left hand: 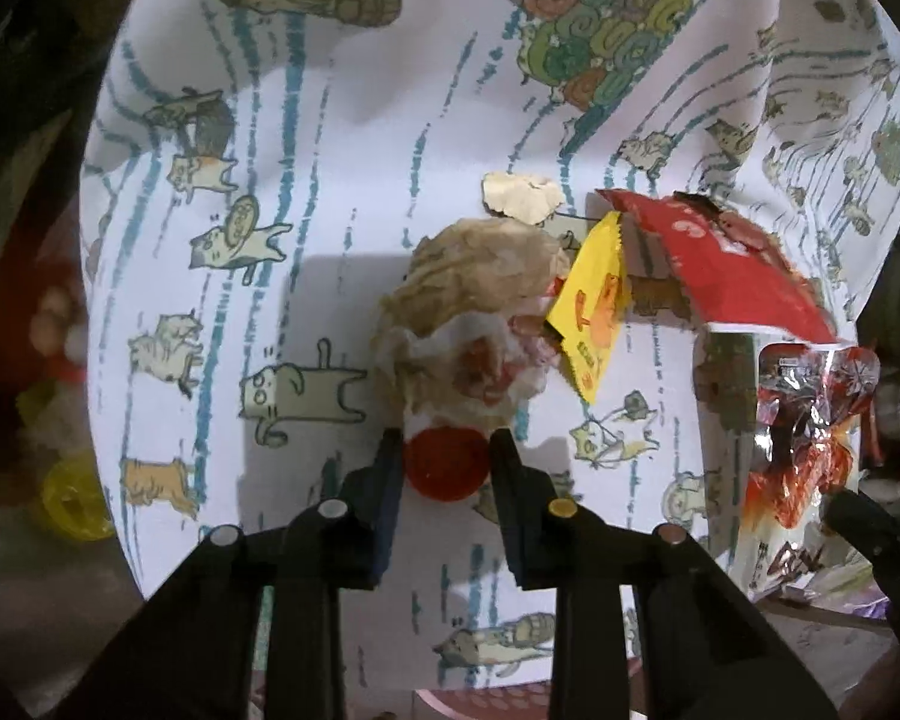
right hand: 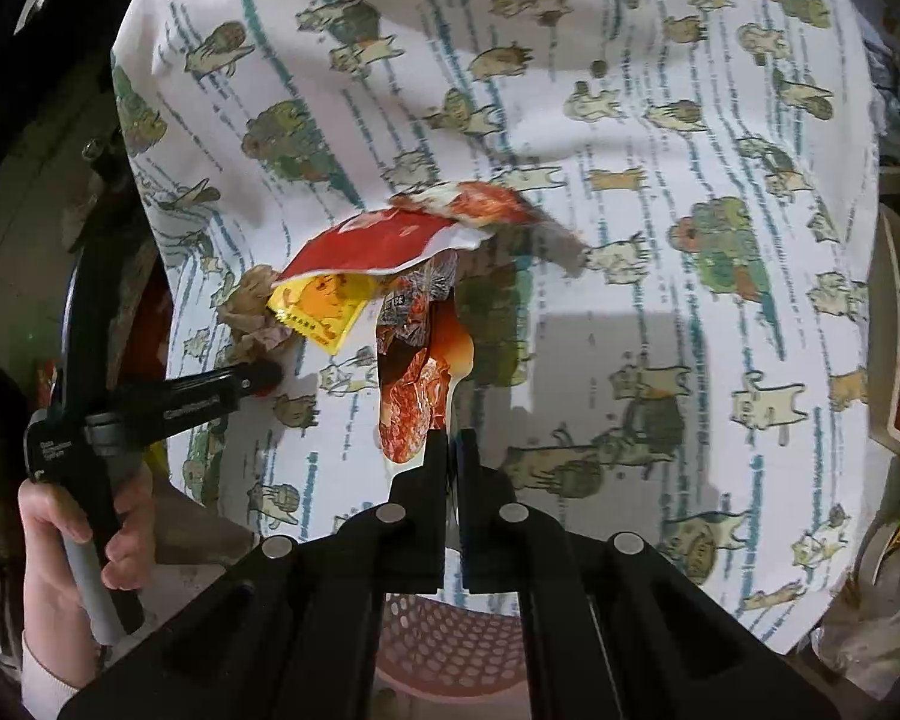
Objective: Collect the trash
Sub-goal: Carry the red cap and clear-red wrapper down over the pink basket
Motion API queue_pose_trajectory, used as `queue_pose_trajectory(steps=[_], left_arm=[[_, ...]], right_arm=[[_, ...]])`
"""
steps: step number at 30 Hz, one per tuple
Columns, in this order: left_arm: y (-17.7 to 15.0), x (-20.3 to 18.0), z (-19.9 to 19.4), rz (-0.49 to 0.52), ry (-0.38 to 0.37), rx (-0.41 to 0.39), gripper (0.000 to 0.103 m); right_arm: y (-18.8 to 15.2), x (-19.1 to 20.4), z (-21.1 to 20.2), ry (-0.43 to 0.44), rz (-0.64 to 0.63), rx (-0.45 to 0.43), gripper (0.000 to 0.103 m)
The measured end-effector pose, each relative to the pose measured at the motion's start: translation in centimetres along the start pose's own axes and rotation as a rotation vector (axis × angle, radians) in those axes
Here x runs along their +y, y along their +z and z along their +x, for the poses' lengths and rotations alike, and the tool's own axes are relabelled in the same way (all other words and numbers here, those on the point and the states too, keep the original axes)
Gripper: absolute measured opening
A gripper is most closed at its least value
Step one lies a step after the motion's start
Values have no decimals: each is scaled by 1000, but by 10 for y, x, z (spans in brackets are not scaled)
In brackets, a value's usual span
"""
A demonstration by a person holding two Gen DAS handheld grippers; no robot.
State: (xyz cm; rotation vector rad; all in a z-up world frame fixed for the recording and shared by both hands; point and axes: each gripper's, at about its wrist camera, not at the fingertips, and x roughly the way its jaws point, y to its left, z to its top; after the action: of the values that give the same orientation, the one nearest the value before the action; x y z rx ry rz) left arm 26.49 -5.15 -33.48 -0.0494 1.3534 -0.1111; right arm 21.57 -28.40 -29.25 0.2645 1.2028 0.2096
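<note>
Trash lies on a table with a cat-print cloth (left hand: 306, 192). My left gripper (left hand: 447, 447) is shut on a red bottle cap (left hand: 447, 465), just in front of a crumpled tissue wad (left hand: 468, 324). Beside the wad are a yellow sachet (left hand: 594, 312), a red packet (left hand: 726, 264) and a torn paper scrap (left hand: 522, 195). My right gripper (right hand: 452, 444) is shut on the edge of a clear red-printed snack wrapper (right hand: 417, 384), which also shows in the left wrist view (left hand: 804, 432). The left gripper shows in the right wrist view (right hand: 267, 375).
A pink perforated basket (right hand: 450, 636) sits below the table's near edge. The red packet (right hand: 378, 240) and yellow sachet (right hand: 324, 306) lie just beyond the wrapper. Clutter and a wooden box (right hand: 894, 372) stand to the right. A yellow object (left hand: 75, 498) lies left of the table.
</note>
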Motion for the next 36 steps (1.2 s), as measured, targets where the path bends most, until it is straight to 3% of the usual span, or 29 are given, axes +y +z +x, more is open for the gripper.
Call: queue_pose_trajectory(steps=[10,17,21,26,29,36], left_arm=[[-31,10,-73,21,-72,-121,27],[-44,25,-111,29,-59,-245,27],[-59,21,-143,82,-62,-289,27],[-81,4,-199,154,-26,-402,27],[-86,1,-207,160,-84,-356,27],[-112,14,-171,101,-93,-254,27]], right_arm=[[-14,6,-19,-57,-25,-40,4],[-27,16,-33,-84,-32,-73,4],[-35,33,-61,-171,-66,-147,4],[-53,61,-115,-50,-48,-233,4],[-69,76,-137,45,-28,-268,4],[-109,101,-130,-26,-37,-240,4]])
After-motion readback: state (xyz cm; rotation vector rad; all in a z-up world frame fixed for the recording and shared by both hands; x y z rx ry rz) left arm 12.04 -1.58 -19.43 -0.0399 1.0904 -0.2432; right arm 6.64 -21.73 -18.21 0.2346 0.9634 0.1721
